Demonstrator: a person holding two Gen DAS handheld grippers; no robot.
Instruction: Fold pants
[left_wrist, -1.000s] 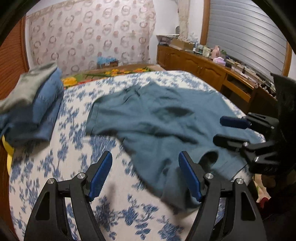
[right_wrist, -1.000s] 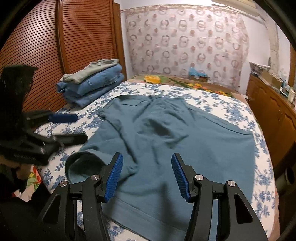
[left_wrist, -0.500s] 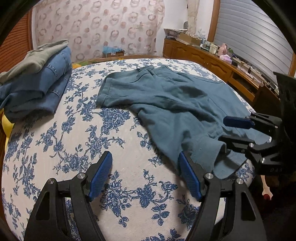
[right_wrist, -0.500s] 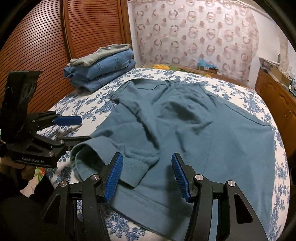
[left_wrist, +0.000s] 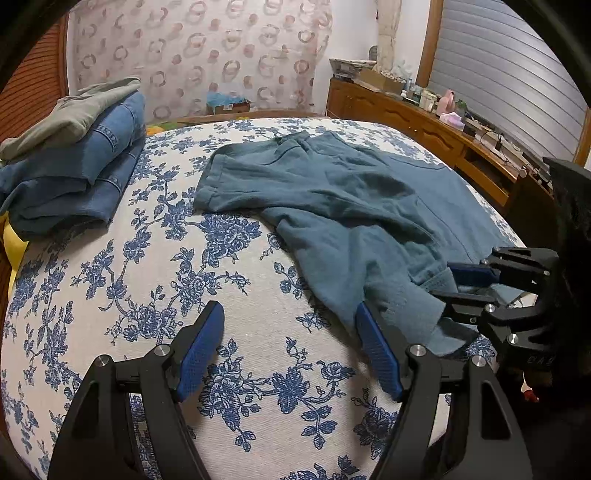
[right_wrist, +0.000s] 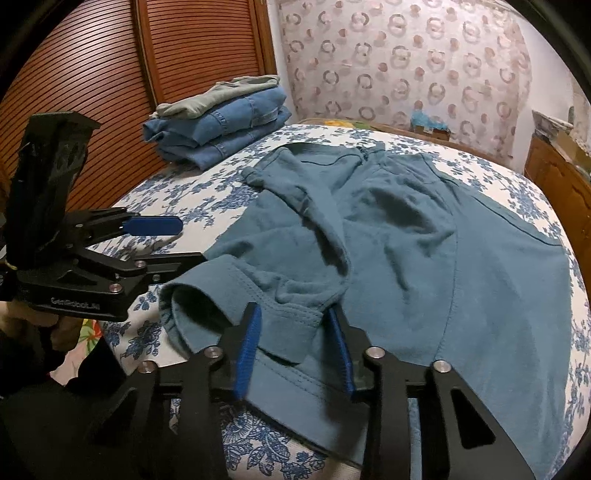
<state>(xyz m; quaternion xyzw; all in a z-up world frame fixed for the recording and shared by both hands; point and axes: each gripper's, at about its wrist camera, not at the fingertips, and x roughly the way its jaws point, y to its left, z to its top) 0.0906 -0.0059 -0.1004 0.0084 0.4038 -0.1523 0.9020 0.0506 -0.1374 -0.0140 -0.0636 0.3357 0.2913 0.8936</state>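
- The teal pants lay rumpled and creased on the bed, one leg crossing over the other and its hem bunched near the bed's near edge.
- The bed wore a white cover printed with blue flowers. A stack of folded jeans with a grey garment on top sat at the far corner by the slatted wooden doors. A patterned curtain hung behind, and a cluttered wooden dresser ran along one side.
- The right tool had just been closing around the folded hem of the pants; whether its pads already pinched the cloth could not be told.
- The left tool stood wide open over bare cover, its one pad just beside the pants' edge, nothing between its jaws.
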